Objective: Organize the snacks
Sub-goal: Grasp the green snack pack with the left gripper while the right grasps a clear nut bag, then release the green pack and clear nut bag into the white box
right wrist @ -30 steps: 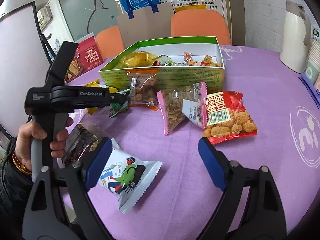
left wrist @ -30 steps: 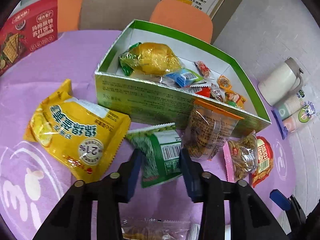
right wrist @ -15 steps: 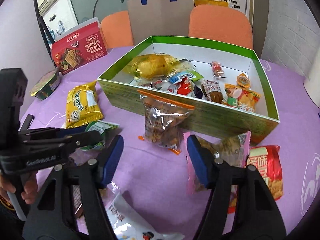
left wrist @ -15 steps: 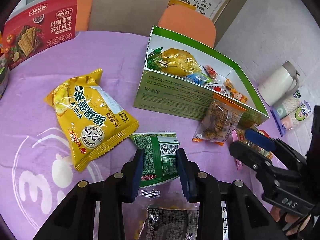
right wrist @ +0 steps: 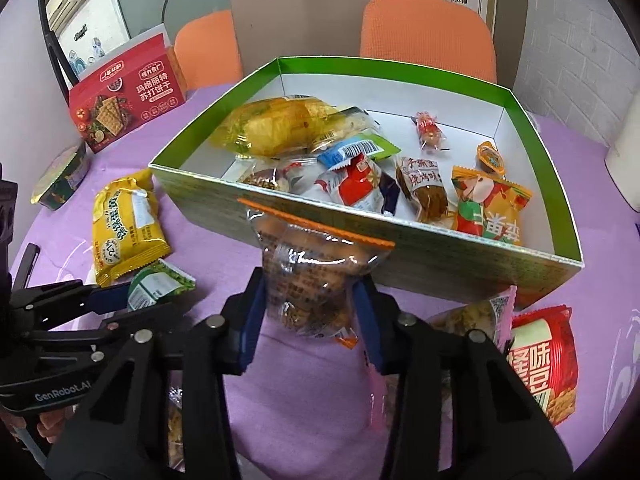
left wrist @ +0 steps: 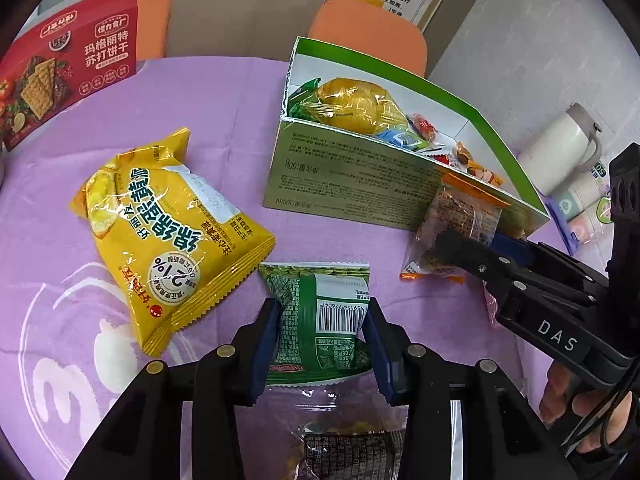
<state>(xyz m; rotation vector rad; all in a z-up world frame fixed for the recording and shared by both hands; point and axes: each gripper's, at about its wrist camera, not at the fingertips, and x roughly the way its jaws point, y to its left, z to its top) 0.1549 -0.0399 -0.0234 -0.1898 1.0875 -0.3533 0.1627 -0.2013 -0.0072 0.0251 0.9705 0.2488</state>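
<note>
My left gripper (left wrist: 322, 316) is shut on a green snack packet (left wrist: 320, 320) lying on the purple cloth. My right gripper (right wrist: 308, 300) is shut on a clear bag of brown snacks with an orange strip (right wrist: 308, 268), which leans against the near wall of the green-rimmed box (right wrist: 440, 264). The box (left wrist: 352, 184) holds several packets, among them a yellow bag (right wrist: 276, 124). The right gripper (left wrist: 476, 244) shows in the left wrist view on the clear bag (left wrist: 460, 216). The left gripper (right wrist: 112, 296) shows in the right wrist view on the green packet (right wrist: 156, 284).
A big yellow chip bag (left wrist: 168, 224) lies left of the green packet. A red cracker box (left wrist: 60, 64) stands at the far left. A red snack bag (right wrist: 544, 360) and a pink-edged bag (right wrist: 480, 316) lie by the box. A white jug (left wrist: 560, 148) and cups stand at right.
My right gripper moved forward to the clear bag and closed on it. My left gripper drew closer around the green packet and holds it.
</note>
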